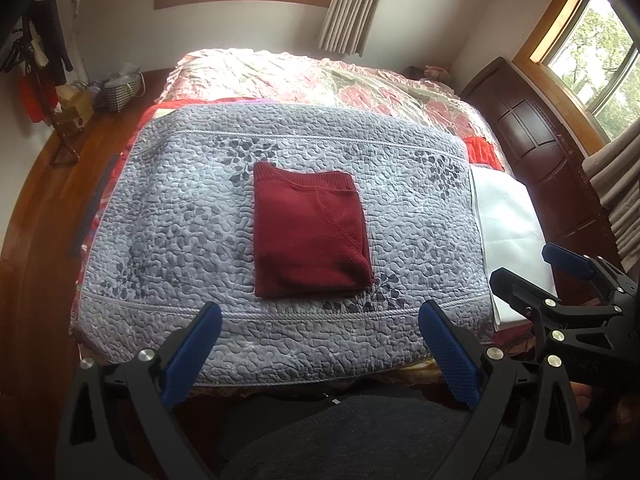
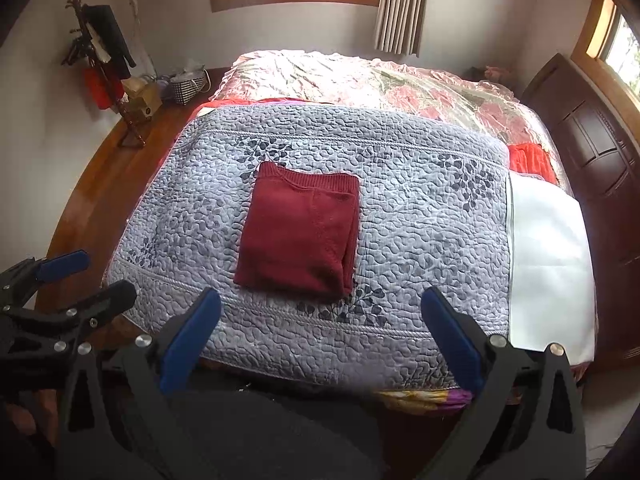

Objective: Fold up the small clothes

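Left wrist view: red knit garment (image 1: 310, 232) lies folded into a neat rectangle at centre frame on the grey quilted blanket (image 1: 168, 216). Left gripper (image 1: 320, 320) hangs short of it, jaws wide apart, empty. Fold looks done; next is prob. a tidy-up or lift.

Right wrist view: right gripper (image 2: 320, 308) w/ jaws spread too, holding nothing. Ribbed hem at garment's top edge; smooth white cloth (image 2: 548, 264) at frame right.

At the far right of the left wrist frame, the right gripper (image 1: 560, 276) is being cut off by the edge. Small items in the basket (image 1: 122, 94), upper left, are staying too blurred to identify.
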Tool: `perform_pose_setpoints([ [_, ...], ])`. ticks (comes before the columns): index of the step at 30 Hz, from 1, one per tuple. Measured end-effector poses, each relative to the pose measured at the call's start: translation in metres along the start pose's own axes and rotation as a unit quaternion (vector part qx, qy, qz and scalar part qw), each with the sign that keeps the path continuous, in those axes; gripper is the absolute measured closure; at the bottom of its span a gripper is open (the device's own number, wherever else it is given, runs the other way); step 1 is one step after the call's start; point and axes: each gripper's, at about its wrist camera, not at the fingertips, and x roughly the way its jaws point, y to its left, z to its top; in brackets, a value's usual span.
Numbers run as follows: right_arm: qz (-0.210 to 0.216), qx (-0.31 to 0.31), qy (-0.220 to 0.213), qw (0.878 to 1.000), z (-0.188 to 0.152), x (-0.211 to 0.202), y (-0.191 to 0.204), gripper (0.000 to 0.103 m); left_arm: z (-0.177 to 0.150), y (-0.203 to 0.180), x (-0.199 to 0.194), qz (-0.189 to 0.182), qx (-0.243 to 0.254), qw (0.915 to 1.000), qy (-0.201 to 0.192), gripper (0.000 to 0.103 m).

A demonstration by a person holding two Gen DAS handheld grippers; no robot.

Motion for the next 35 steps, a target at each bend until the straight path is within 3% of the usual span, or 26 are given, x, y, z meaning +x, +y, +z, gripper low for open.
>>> perform_pose_setpoints([
  [35,-0.01,0.002,0.002,1.0,0.015,0.011,-0.006,0.003,0.014,0.0,0.008,0.007,0.014,0.9999,0.0,0.004],
])
